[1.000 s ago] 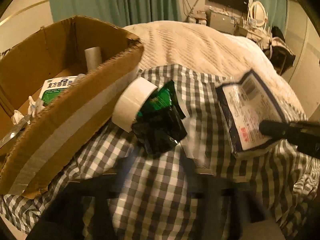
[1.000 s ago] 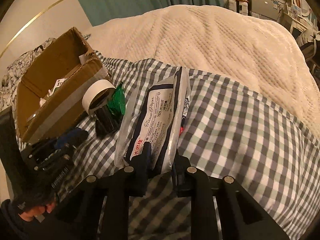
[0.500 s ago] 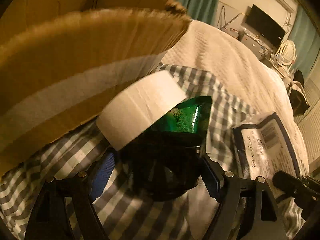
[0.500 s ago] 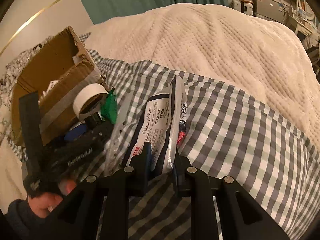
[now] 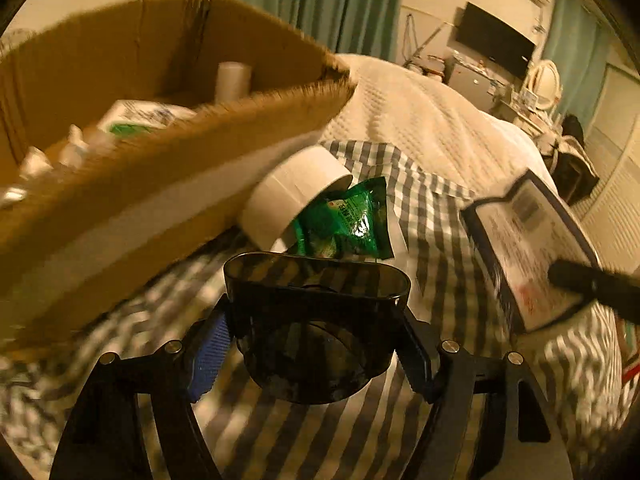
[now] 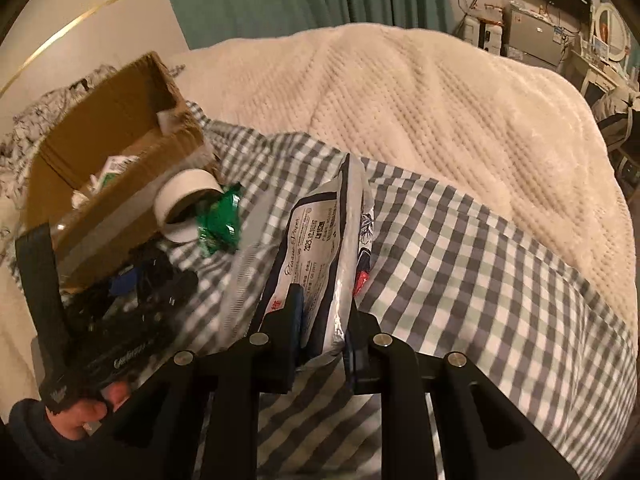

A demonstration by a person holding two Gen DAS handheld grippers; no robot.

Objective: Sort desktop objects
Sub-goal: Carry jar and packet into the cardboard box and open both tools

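Landmark: cardboard box (image 5: pixel 132 184), contents blurred.
Left gripper (image 5: pixel 316 332): clamped on dark translucent container (image 5: pixel 316 312), just right of box.
Right gripper (image 6: pixel 320 320): clenched on tissue pack (image 6: pixel 320 248), well right.
Between: tape roll (image 5: pixel 288 196), green packet (image 5: pixel 344 220), possibly touching.

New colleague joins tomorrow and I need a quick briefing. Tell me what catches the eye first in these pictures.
Closest in the left view is the dark smoky plastic case clamped in the left tool, lifted above the checked cloth. Just beyond it, a white tape roll leans against the cardboard box, with a green packet beside it. In the right view, the right tool pinches a tissue pack by its near end.
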